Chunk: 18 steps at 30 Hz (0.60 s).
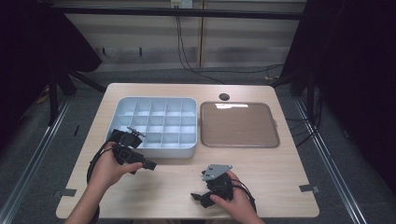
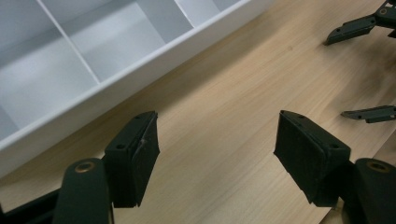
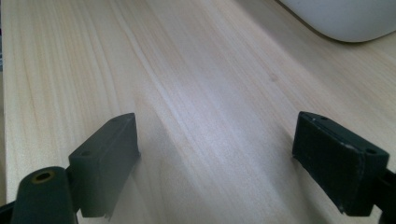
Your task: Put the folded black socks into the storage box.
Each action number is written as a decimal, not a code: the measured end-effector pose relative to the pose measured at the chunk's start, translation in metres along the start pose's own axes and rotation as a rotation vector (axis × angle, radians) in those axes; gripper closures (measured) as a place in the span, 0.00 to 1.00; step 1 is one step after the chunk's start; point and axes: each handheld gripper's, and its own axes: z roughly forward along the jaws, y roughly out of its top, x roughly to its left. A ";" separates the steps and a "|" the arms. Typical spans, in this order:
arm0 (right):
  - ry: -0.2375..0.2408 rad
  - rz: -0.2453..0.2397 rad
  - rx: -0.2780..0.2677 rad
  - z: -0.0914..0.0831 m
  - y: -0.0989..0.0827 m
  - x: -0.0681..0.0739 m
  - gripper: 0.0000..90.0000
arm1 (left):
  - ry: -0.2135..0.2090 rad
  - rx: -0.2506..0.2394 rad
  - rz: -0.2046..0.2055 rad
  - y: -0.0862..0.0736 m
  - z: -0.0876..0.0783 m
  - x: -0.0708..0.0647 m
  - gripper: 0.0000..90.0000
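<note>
A white box (image 1: 191, 150) divided into several bare compartments lies on the left half of the wooden table (image 1: 271, 168). A person's left hand holds my left gripper (image 1: 142, 157) just in front of the box's near wall, pointing right. In the left gripper view that gripper (image 2: 217, 140) stands open over bare wood, and the box wall (image 2: 140, 65) runs along the upper left. The right hand holds my right gripper (image 1: 198, 194) near the table's front edge, pointing left. In the right gripper view it (image 3: 219, 140) is open with nothing between its fingers, low over the wood.
A flat, clear rectangular lid (image 1: 239, 124) with a grey rim lies to the right of the box. A small dark round hole (image 1: 224, 97) sits near the table's far edge. The other gripper's black jaws appear at the upper right of the left gripper view. A box corner (image 3: 345, 16) shows at top right.
</note>
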 end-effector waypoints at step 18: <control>-0.002 -0.002 0.002 0.000 0.000 0.000 0.15 | -0.048 -0.026 0.020 -0.009 0.021 -0.007 0.33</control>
